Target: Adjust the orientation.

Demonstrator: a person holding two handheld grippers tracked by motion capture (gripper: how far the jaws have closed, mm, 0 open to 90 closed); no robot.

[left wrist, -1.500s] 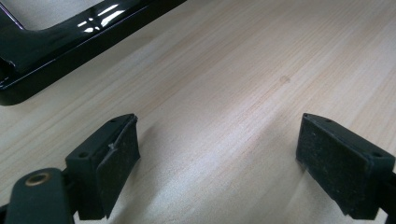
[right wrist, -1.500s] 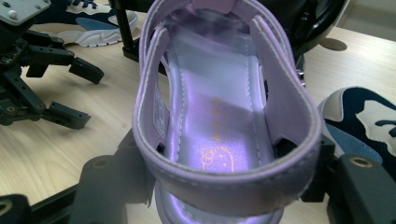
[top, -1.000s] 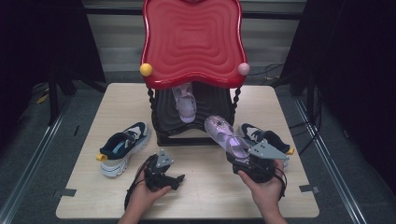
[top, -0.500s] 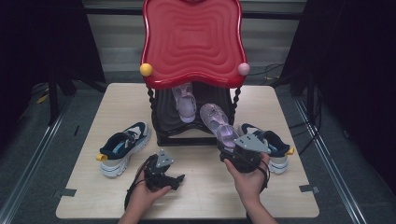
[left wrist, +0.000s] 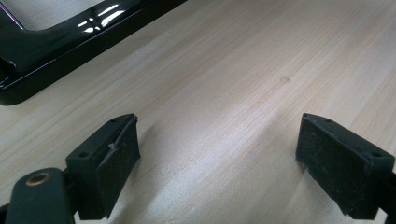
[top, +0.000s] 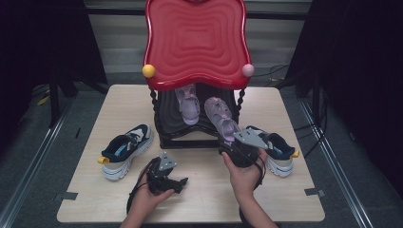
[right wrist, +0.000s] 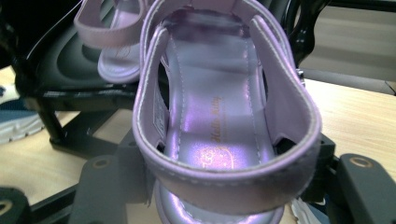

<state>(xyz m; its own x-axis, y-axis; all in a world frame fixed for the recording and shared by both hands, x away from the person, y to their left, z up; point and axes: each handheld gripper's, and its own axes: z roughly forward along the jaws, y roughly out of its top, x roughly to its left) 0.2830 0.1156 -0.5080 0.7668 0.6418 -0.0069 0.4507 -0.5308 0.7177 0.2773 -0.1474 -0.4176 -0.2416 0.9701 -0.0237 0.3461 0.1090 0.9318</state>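
Two lilac sandals, two sneakers, one rack.

My right gripper point(top: 236, 151) clamps the heel of one lilac sandal point(right wrist: 219, 116), toe pointing ahead toward the rack point(top: 164, 114); the second sandal point(top: 187, 105) sits on the shelf beyond it. My left gripper point(left wrist: 219, 158) rests open over bare table point(left wrist: 243, 70). One sneaker point(top: 124, 149) lies beside each tool, the other sneaker point(top: 278, 153) by my right.

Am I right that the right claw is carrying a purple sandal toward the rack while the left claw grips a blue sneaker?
Not quite: the left claw grips nothing; the left gripper view shows it open over the bare table. The right claw does hold the purple sandal by the rack.
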